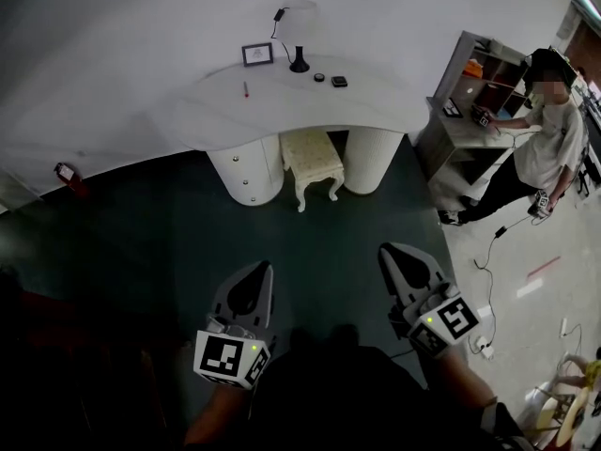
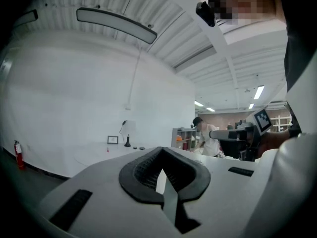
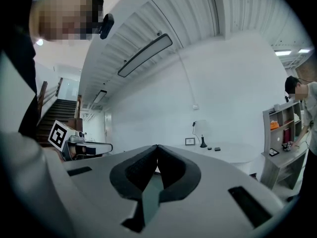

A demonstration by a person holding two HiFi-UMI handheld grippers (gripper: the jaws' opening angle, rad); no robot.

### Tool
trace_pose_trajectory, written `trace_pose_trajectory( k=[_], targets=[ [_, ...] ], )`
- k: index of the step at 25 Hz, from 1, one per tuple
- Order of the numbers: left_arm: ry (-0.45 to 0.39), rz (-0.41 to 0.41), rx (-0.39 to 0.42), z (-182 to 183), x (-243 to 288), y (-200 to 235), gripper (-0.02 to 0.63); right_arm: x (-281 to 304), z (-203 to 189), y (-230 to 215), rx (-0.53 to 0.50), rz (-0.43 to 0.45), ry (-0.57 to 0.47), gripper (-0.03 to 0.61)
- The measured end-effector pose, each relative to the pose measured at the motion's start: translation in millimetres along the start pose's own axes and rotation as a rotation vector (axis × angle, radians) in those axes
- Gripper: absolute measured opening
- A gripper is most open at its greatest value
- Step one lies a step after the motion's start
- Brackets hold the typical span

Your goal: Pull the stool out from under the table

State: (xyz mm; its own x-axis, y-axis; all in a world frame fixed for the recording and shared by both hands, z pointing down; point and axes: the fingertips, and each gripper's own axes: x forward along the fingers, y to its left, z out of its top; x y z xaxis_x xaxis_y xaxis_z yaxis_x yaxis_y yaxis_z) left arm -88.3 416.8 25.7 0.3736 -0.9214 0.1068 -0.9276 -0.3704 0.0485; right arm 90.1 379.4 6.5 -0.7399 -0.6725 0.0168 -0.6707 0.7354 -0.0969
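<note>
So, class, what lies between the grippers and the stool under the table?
Only bare dark floor, seen in the head view, separates the left gripper and right gripper from the stool.

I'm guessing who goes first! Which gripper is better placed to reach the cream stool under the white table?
Left gripper, barely: the cream cushioned stool sits slightly toward its side. The right gripper is likewise shut and far away.

We read no words, numbers or brands anywhere. The only printed signs are black-and-white square markers on the white cube [image 1: 228, 358] of the left tool [image 1: 261, 272] and the white cube [image 1: 454, 318] of the right tool [image 1: 390, 254].
</note>
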Motion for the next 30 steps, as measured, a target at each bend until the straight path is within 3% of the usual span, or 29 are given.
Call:
trace_pose_trajectory(
  k=[9,16,21,30],
  targets=[
    [0.025,-0.018,-0.029,-21.3,-18.0,30.1,0.011,33.7,-16.3,35.6,0.085,0.027,0.050,0.017],
    [0.065,0.005,-0.055,-45.0,0.1,52.6,0.011,63.9,-35.9,28.1,0.127,0.053,0.069,0.018],
    [0.083,0.011,-0.038,-39.1,44.1,64.5,0.011,92.7,-40.8,-7.5,0.158,0.057,0.083,0.018],
    [0.109,0.024,-0.005,-25.6,161.3,94.2,0.011,163.9,-41.1,-111.5,0.112,0.085,0.116,0.018]
  ],
)
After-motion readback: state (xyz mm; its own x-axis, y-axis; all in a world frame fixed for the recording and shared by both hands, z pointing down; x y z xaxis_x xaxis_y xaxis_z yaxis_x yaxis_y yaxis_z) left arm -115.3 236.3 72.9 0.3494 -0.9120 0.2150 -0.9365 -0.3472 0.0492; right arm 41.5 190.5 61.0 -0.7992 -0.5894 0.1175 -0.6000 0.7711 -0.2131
